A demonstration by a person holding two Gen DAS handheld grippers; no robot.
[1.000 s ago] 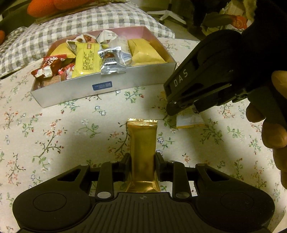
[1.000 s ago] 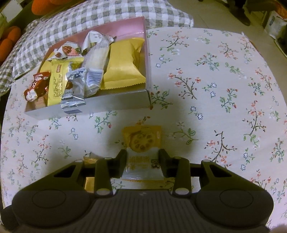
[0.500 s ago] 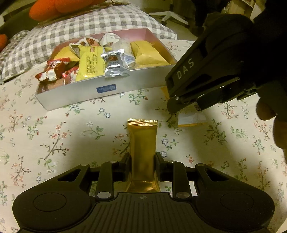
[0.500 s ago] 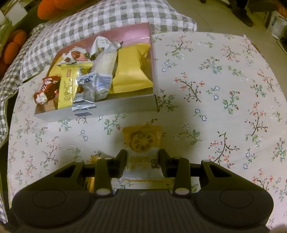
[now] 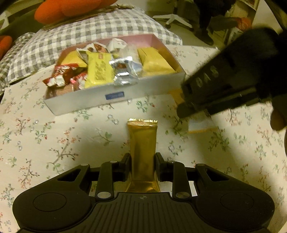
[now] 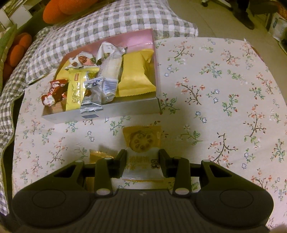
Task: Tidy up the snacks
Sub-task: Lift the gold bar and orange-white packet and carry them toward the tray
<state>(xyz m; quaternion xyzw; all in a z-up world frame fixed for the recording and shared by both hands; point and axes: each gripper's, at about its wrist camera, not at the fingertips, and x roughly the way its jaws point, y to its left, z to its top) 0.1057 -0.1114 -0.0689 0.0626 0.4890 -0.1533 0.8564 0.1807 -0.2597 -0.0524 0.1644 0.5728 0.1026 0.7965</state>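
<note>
My left gripper (image 5: 143, 165) is shut on a gold foil snack bar (image 5: 143, 141) and holds it above the floral cloth, in front of the snack box (image 5: 114, 95). My right gripper (image 6: 143, 161) is shut on a yellow-and-white cookie packet (image 6: 142, 143), also lifted in front of the box (image 6: 125, 105). The box has a pink inside and holds several wrapped snacks. In the left wrist view the right gripper's black body (image 5: 224, 86) hangs at the right with the cookie packet (image 5: 200, 123) under it. The gold bar (image 6: 97, 155) shows low left in the right wrist view.
A floral tablecloth (image 6: 224, 89) covers the round table. A grey checked cushion (image 6: 89, 23) lies behind the box, with orange cushions (image 6: 66, 9) beyond it. A white chair base (image 5: 172, 18) and clutter stand on the floor at the back.
Both grippers have risen and moved nearer the box with their snacks held. The box sits larger and closer to the centre in both views.
</note>
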